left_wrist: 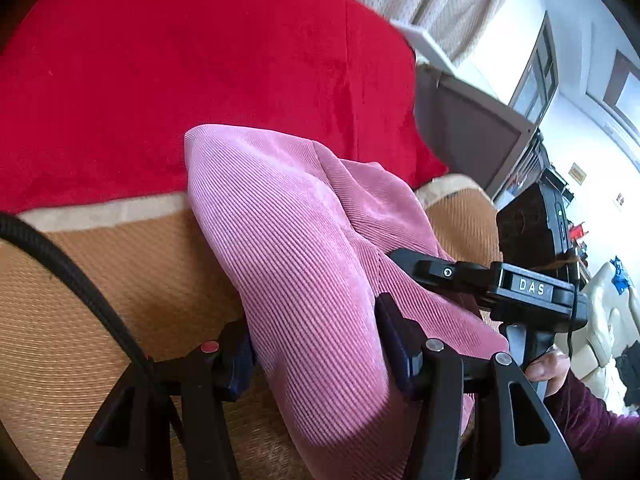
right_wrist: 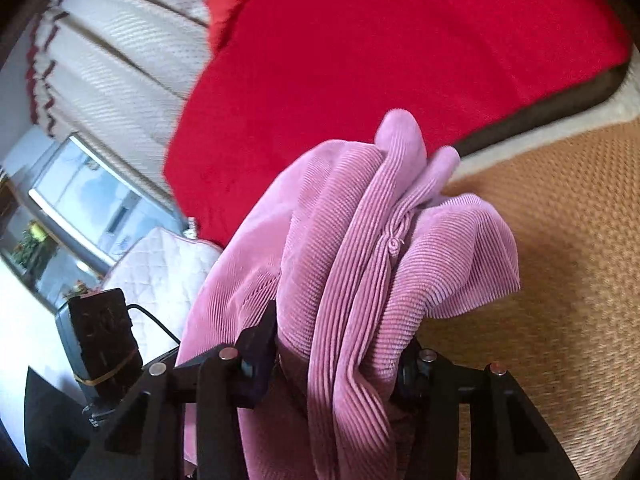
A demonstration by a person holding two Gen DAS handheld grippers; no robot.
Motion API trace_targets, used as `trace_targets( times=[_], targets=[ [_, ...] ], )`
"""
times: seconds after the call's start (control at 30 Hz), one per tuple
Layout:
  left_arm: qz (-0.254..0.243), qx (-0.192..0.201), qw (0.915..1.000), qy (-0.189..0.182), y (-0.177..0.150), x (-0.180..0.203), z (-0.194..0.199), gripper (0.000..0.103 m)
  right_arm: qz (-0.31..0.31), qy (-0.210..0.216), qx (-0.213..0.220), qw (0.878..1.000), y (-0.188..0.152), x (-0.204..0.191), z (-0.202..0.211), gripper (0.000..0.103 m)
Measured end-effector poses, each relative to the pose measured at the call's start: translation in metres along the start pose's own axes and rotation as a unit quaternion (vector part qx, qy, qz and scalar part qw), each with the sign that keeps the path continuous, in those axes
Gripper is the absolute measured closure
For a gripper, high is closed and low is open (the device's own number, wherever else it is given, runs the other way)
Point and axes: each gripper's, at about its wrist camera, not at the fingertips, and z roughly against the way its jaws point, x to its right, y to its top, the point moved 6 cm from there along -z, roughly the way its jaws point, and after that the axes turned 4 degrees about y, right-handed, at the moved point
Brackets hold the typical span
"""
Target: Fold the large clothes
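While both grippers held the pink corduroy garment [left_wrist: 304, 248] bunched above the woven tan mat [left_wrist: 100, 280], the fold itself appeared barely begun. The left gripper [left_wrist: 316, 348] stood about half closed, its blue pads [left_wrist: 394, 340] pressed against a thick roll of the cloth. The right gripper [right_wrist: 332, 364] likewise stood partly closed, clamped on several gathered layers. In the left wrist view the right gripper [left_wrist: 404, 258] reached into the same garment from the far side, a person's hand [left_wrist: 548, 368] in a dark red sleeve on its handle. No flat panel, straight crease or stacked layer showed; judged from this, spreading, smoothing and every fold remained to be done. How much of the garment hung below the grippers could not be told.

Materials: the garment was fine-ribbed corduroy with a soft sheen, falling in rounded, heavy rolls, with a small covered button [right_wrist: 394, 245] along one seam. The mat was stiff, close-woven and pale-edged. Behind it lay a red plush cover [left_wrist: 200, 80], smooth and matte, and beyond that cream curtains [right_wrist: 120, 60] with a textured weave.
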Motion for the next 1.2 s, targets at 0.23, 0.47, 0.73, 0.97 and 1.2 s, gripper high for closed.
trace_targets(
  times=[0.23,0.47,0.73,0.97,1.2],
  targets=[
    [0.002,-0.031,0.9986,0.042,-0.018,-0.024,-0.009,0.041,0.001,0.006,0.006,1.0,-0.01,-0.008,-0.015,0.054],
    [0.014,-0.101,0.9897,0.101,-0.037,-0.049,-0.033,0.022,-0.071,-0.078,-0.059,0.993,-0.029,0.039,-0.051,0.04],
    [-0.051,-0.046,0.9873,0.143,-0.029,-0.039,0.009,0.023,-0.013,-0.15,-0.045,0.988,-0.014,0.027,-0.006,0.04],
    [-0.03,-0.059,0.9863,0.151,-0.03,-0.049,-0.001,0.023,0.012,-0.122,0.006,0.993,0.005,0.014,0.026,0.039],
    [-0.031,-0.092,0.9841,0.149,-0.045,-0.052,-0.024,0.022,0.045,-0.08,-0.03,0.995,0.024,-0.021,-0.022,0.058]
  ],
)
